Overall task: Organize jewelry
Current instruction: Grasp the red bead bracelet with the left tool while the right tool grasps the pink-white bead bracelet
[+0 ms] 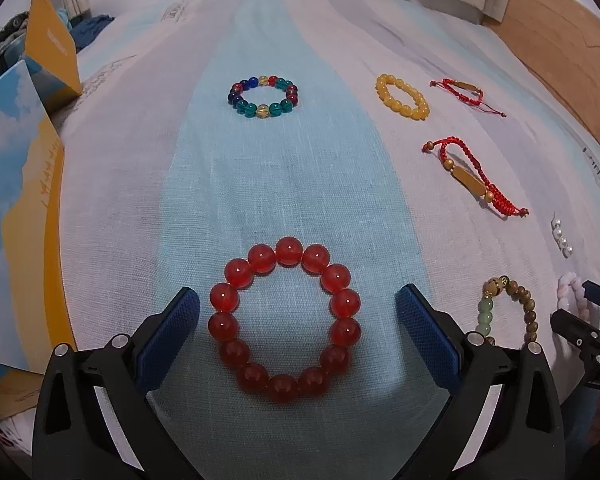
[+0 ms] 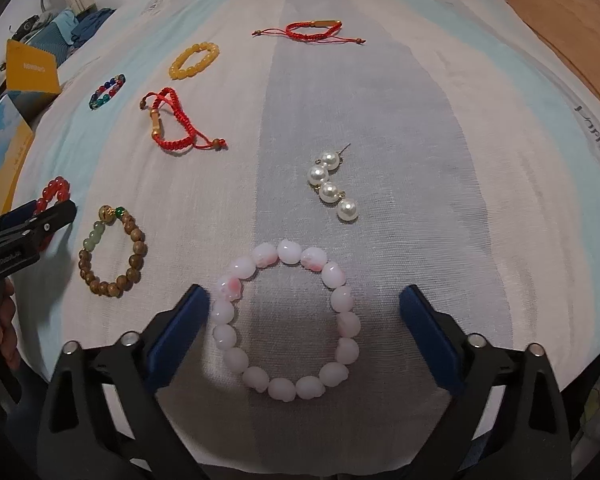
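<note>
The red bead bracelet (image 1: 284, 318) lies flat on the striped bedsheet (image 1: 300, 168), ringed by the spread left claw (image 1: 298, 304). Likewise the pink-white bead bracelet (image 2: 286, 322) sits inside the spread right claw (image 2: 305, 302). This looks like the pre-grasp step; next, each claw must shift onto one side of its bead ring and pinch.
</note>
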Available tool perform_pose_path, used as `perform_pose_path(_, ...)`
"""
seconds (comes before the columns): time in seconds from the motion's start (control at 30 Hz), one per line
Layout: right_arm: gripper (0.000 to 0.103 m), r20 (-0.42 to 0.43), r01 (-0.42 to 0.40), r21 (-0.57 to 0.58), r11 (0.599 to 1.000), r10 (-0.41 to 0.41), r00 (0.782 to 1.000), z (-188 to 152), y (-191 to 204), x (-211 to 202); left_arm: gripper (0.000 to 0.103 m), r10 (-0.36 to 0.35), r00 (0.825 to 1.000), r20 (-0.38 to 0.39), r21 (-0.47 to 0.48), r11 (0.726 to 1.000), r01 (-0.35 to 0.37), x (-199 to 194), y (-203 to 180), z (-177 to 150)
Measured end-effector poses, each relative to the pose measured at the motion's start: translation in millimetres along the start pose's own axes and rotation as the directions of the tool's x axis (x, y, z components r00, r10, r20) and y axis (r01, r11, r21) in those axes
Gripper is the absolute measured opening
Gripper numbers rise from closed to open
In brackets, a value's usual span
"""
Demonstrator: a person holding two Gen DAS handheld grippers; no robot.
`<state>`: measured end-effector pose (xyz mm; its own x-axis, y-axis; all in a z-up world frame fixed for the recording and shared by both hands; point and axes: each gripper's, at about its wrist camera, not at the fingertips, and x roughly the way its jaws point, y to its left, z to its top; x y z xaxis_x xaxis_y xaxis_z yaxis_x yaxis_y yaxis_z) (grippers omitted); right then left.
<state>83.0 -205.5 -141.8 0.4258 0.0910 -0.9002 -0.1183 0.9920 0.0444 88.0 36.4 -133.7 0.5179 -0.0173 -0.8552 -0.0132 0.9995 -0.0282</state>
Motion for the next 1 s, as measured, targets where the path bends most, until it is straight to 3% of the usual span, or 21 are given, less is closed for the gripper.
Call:
perform_pose_path(0.13,0.078,-0.003,-0.010,-0.009,1.000,0.010,1.000,-0.3,0.8,-1.0,0.087,0.014,1.000,-0.001,0.000,1.000,-0.014,-1.2,0.0,-1.5)
perform_pose_path(0.5,0.043,-0.026,-0.035,-0.010,0.999,0.035,0.999,2.6,1.3,-3.9,0.040,0.032,0.999,-0.039,-0.006,0.999,-0.032,-8.4,3.7,0.3)
perform_pose_path(0.57,0.030,-0.030,-0.044,-0.001,0.999,0.044,0.999,4.3,-2.9,-4.6,0.029,0.035,0.998,-0.047,0.003,0.999,-0.034,-9.3,2.4,0.8)
perform_pose_path(0.63,0.020,-0.033,-0.056,-0.002,0.998,0.056,0.998,6.0,-5.9,-5.9,0.027,0.033,0.998,-0.052,0.005,0.999,-0.032,-10.7,2.2,1.0)
perform_pose_path(0.87,0.019,-0.028,-0.080,-0.013,0.997,0.080,0.996,7.8,-7.2,-13.3,0.026,-0.001,0.998,-0.056,-0.010,1.000,0.000,-17.6,6.0,4.7)
perform_pose_path(0.97,0.019,-0.020,-0.089,-0.016,0.996,0.089,0.996,7.4,-5.7,-17.2,0.013,0.002,0.999,-0.045,-0.006,1.000,-0.002,-22.7,6.3,6.2)
perform_pose_path(1.0,0.019,-0.018,-0.095,-0.012,0.995,0.095,0.995,7.7,-5.7,-18.5,0.013,0.005,0.999,-0.040,-0.005,1.000,-0.005,-24.8,6.6,6.9)
